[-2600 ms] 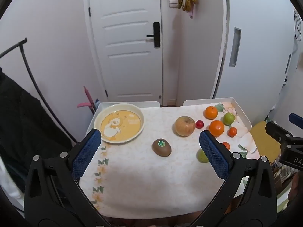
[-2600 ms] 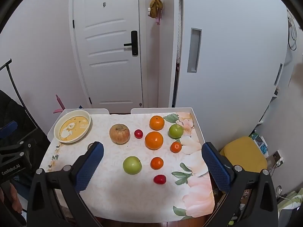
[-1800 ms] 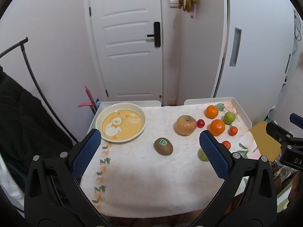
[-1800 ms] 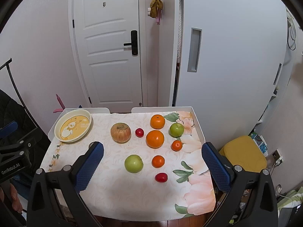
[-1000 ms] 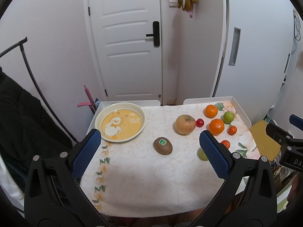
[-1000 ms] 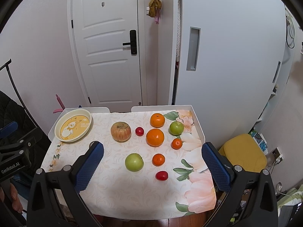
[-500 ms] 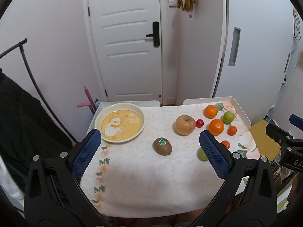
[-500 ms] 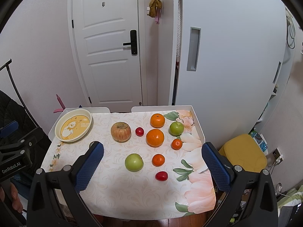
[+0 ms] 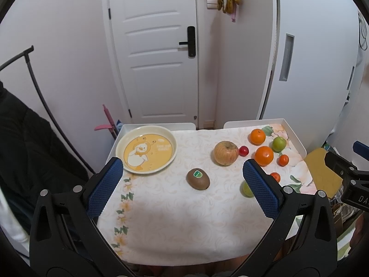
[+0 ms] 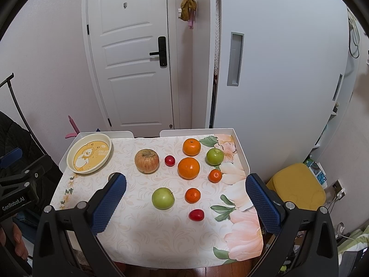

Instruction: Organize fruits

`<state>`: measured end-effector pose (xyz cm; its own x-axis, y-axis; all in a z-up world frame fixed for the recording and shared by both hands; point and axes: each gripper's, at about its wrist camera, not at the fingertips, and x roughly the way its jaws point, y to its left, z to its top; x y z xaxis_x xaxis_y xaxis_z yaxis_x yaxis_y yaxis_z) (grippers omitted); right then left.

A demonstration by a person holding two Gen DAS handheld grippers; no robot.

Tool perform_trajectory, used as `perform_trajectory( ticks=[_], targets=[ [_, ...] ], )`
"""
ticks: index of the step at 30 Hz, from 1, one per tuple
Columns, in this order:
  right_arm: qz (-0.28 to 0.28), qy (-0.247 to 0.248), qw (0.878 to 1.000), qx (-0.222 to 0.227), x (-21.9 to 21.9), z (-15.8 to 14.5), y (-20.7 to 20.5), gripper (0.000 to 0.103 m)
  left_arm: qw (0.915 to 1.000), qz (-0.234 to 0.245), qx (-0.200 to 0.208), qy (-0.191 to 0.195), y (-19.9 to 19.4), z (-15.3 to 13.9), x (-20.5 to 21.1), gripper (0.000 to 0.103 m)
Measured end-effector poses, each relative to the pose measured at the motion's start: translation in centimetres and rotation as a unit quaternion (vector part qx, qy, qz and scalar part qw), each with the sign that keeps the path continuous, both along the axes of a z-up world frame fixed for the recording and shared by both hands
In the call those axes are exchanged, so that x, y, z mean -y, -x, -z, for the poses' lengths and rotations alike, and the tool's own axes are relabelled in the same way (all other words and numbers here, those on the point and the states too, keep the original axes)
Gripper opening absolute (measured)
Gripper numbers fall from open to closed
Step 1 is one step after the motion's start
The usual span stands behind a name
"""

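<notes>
Currently: left gripper (image 9: 182,175) and right gripper (image 10: 185,194) both agape, empty. Kiwi (image 9: 198,179) frame centre, plate (image 9: 120,143) upper left. Advice: straddle kiwi widthwise, squeeze gently.

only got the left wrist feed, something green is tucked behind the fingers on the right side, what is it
Observer: A whole green apple, standing free and touching none of the other fruit.
Operator: anything closer to the front edge than that
Observer: Yes, a small red fruit lies nearer the front edge, to the apple's right. Your view hides it completely.
Operator: is the right gripper carrying anything
Observer: No. The right gripper is open and empty, its fingers spread wide above the fruit.
</notes>
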<state>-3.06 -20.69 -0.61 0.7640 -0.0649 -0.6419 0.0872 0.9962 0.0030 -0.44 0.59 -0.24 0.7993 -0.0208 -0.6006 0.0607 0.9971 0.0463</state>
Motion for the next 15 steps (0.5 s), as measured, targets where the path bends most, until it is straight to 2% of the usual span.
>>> perform_trajectory(
  ticks=[15],
  targets=[
    [-0.001, -0.001, 1.000, 0.000, 0.16, 0.11, -0.08, 0.103, 1.0000, 0.004, -0.003, 0.004, -0.16, -0.06, -0.08, 0.103]
  ],
)
